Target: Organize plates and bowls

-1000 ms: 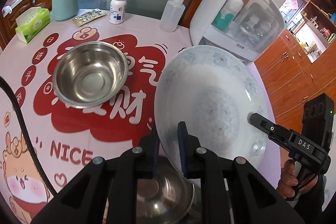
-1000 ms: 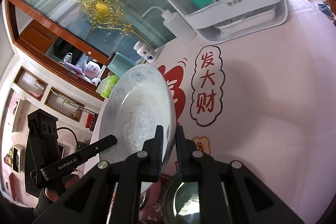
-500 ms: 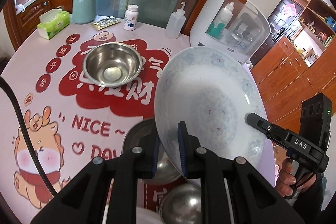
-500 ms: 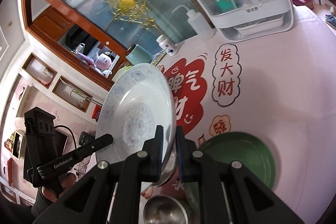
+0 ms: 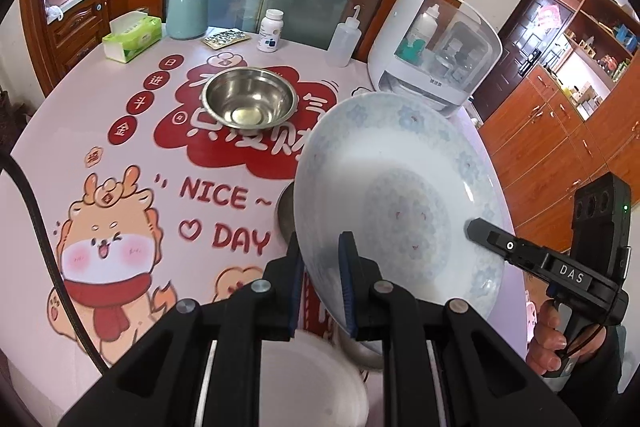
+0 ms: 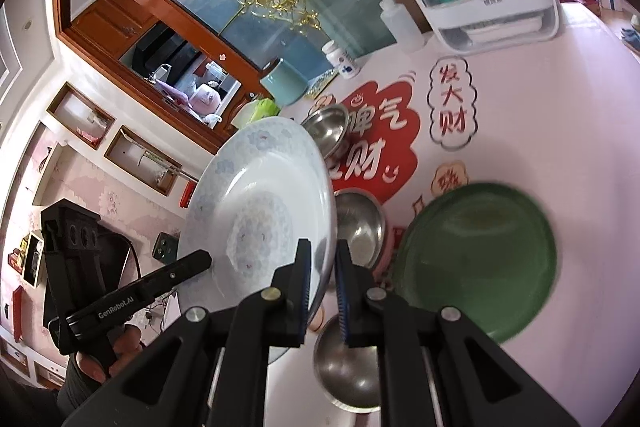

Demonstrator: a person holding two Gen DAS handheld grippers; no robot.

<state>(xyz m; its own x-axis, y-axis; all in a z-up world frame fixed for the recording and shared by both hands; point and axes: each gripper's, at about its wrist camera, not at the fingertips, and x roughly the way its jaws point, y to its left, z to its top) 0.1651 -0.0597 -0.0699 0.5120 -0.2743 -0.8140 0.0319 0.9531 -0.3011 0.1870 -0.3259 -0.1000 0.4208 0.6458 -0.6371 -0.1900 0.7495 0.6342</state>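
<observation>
Your left gripper [image 5: 322, 279] has its jaws clamped on the near rim of the patterned plate [image 5: 400, 195], and your right gripper [image 6: 322, 283] has its jaws clamped on the opposite rim of that same plate [image 6: 260, 211]; the plate hangs tilted between them, clear of the desk [image 5: 80, 155]; in the left wrist view your right gripper's black body shows at four o'clock with your hand [image 5: 548, 339] on its grip, and in the right wrist view your left gripper sits at eight o'clock.

Nearest you, at six o'clock under the left jaws, lies a white dish [image 5: 312, 383]; in the right wrist view a small steel bowl [image 6: 348, 371] sits at six o'clock, a second steel bowl [image 6: 360, 227] just beyond the plate's edge, and a green plate [image 6: 476, 259] at four o'clock, blurred.

Further out, at eleven o'clock in the left wrist view, a larger steel bowl [image 5: 248, 99] stands upright on the red print.

At the far edge of the desk stand a tissue box [image 5: 132, 39], a teal canister [image 5: 187, 11], a pill bottle [image 5: 271, 31], a squeeze bottle [image 5: 344, 43] and, at one o'clock, a white domed cabinet [image 5: 436, 47].
</observation>
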